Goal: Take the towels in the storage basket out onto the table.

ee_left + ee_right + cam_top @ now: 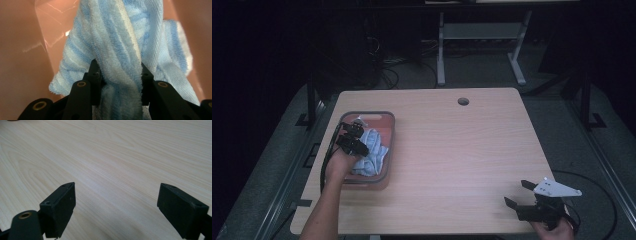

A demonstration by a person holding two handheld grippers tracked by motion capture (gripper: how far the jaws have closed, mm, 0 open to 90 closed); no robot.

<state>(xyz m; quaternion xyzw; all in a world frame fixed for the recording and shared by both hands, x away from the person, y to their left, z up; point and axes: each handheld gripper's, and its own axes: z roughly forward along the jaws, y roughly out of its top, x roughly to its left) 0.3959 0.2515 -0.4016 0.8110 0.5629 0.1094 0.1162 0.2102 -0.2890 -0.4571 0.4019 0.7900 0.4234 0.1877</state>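
Black tools [524,192], brass screws, grey plate [557,188]

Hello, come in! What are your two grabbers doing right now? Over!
Left gripper shut on blue-and-white striped towel inside pink tub. Right gripper open, empty, over bare wooden table. Nothing in the way.

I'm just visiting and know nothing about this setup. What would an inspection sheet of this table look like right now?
Surface: wooden table, round hole near far edge.
Job's things: blue-white towel in pink bin.
Clutter: nothing seen.
Grippers: left gripper shut on towel inside bin; right gripper open above bare table, near right corner.
Cables: black cable trails from left gripper; more on floor.
Surroundings: dark room, grey desk frame behind.
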